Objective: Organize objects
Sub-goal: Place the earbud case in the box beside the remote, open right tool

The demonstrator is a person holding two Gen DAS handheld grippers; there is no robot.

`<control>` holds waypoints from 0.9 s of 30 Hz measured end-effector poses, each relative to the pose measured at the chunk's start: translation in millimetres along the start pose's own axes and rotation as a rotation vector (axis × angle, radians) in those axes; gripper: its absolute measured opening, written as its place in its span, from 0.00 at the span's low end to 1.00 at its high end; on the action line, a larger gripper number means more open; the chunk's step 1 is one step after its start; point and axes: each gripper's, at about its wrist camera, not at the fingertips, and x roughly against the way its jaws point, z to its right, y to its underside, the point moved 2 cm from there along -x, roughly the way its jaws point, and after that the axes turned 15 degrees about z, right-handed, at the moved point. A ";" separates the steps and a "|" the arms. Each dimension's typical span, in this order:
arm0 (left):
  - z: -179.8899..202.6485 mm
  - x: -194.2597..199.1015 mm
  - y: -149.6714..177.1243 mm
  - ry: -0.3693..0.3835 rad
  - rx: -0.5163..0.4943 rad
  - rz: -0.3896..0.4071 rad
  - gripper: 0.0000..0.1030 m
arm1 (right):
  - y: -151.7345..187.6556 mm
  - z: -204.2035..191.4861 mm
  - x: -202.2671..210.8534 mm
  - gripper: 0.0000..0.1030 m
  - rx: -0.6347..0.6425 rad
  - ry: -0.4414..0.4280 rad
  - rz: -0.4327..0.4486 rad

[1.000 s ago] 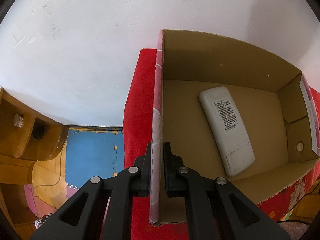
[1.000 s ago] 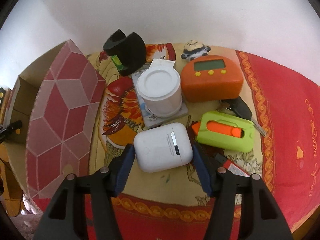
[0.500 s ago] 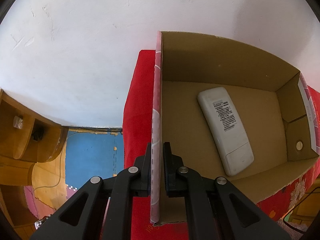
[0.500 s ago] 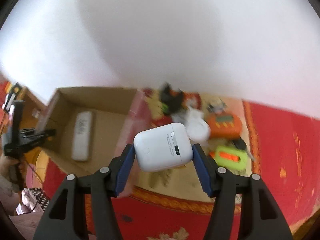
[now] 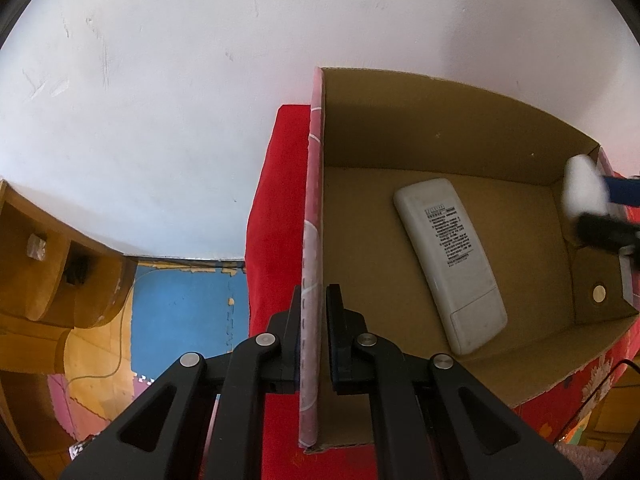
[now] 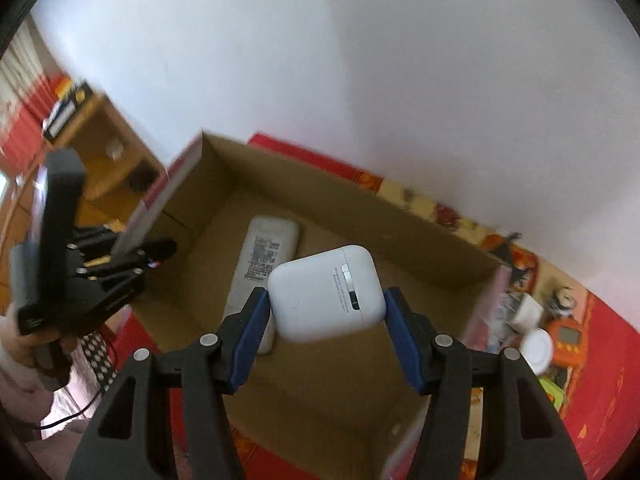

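Observation:
My right gripper is shut on a white earbud case and holds it in the air over the open cardboard box. The case also shows at the right edge of the left wrist view. A white remote lies label-up on the box floor, also seen in the right wrist view. My left gripper is shut on the box's left wall, which is pink outside. It shows from outside in the right wrist view.
The box stands on a red patterned cloth against a white wall. Right of the box lie a white jar, an orange timer and a green item. Wooden shelves and blue floor mats are at the left.
My right gripper has lifted the earbud case off the cloth and carried it left, over the open box. My left gripper has stayed clamped on the box wall.

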 end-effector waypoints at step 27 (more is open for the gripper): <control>-1.5 4.5 2.7 0.006 0.000 0.012 0.08 | 28.8 14.1 -65.4 0.58 0.085 0.019 -0.254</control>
